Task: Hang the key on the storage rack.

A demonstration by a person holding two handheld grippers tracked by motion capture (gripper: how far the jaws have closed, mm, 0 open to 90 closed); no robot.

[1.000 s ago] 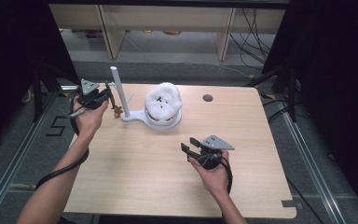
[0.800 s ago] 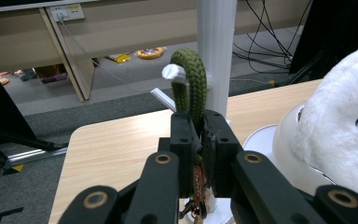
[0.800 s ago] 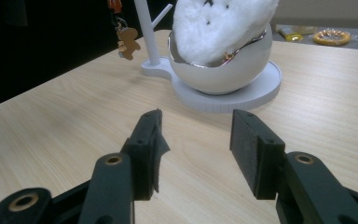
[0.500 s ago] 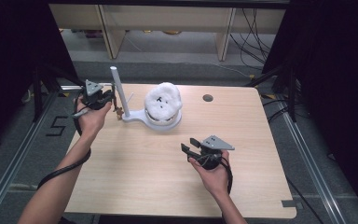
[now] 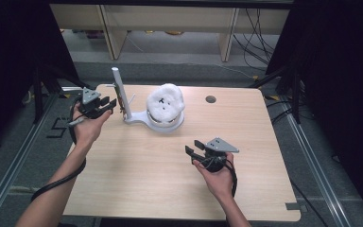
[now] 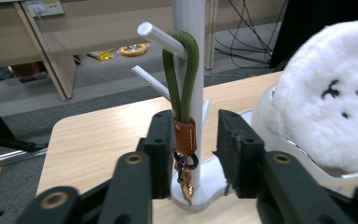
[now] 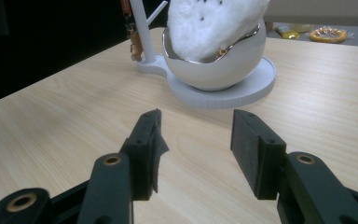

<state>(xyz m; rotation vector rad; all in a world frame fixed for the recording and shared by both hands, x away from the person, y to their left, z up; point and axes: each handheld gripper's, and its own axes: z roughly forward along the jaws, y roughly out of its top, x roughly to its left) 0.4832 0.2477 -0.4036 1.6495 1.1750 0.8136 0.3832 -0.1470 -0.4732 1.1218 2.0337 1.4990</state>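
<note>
since the green cord keychain is looped over the upper peg of the white stand, near the top middle of the left gripper view, it hangs free with its brown leather tag and metal clasp dangling down beside the post, which looks like the reason it was brought there: the peg carries it now, not the tool. the left gripper sits at the lower centre of that view with the tag between its jaws; they have just been opening, and there is a clear gap on the right side, while the left jaw is so near the tag that i cannot tell if it touches. in the high view that left gripper is at the upper left of the table, right by the stand. the fluffy white toy rests in the stand's bowl just to the right. the right gripper waits lower right, jaws apart, holding nothing.
</note>
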